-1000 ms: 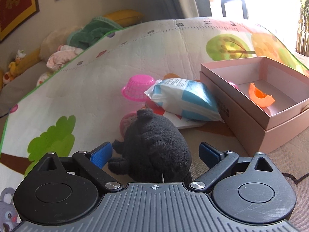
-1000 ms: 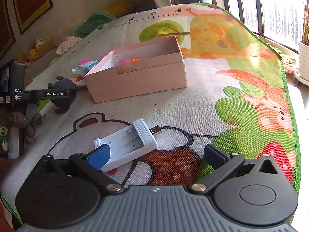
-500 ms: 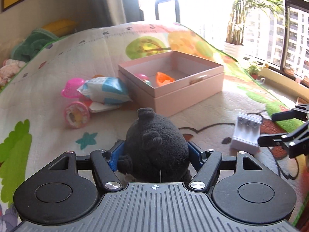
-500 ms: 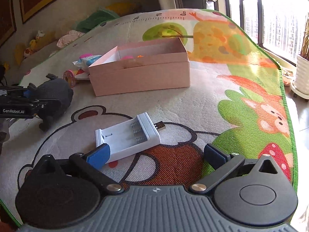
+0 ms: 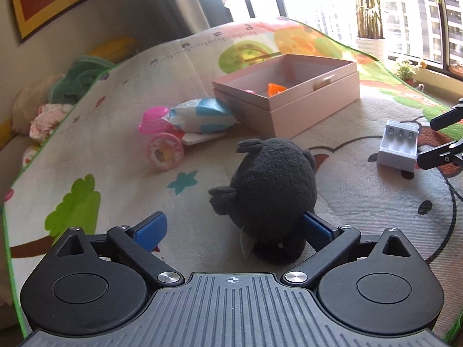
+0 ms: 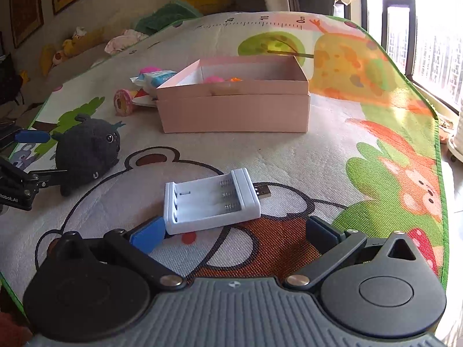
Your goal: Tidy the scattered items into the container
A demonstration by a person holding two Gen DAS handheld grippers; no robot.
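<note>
A: Where's the left gripper (image 5: 233,228)?
B: Jaws opening wide; the black plush toy (image 5: 273,193) sits on the mat between them, against the right pad.
A: And the right gripper (image 6: 234,231)?
B: Spread wide, empty, the white battery charger (image 6: 209,202) just ahead, lying crosswise.
A: The pink box (image 6: 234,107)?
B: Farther off, beyond both.

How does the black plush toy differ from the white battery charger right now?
The plush toy is dark, round and soft; the battery charger is white, flat and hard. The toy stands upright between the opening left tongs; the charger lies flat just ahead of the open right tongs. Both sit on the mat, outside the pink box.
</note>
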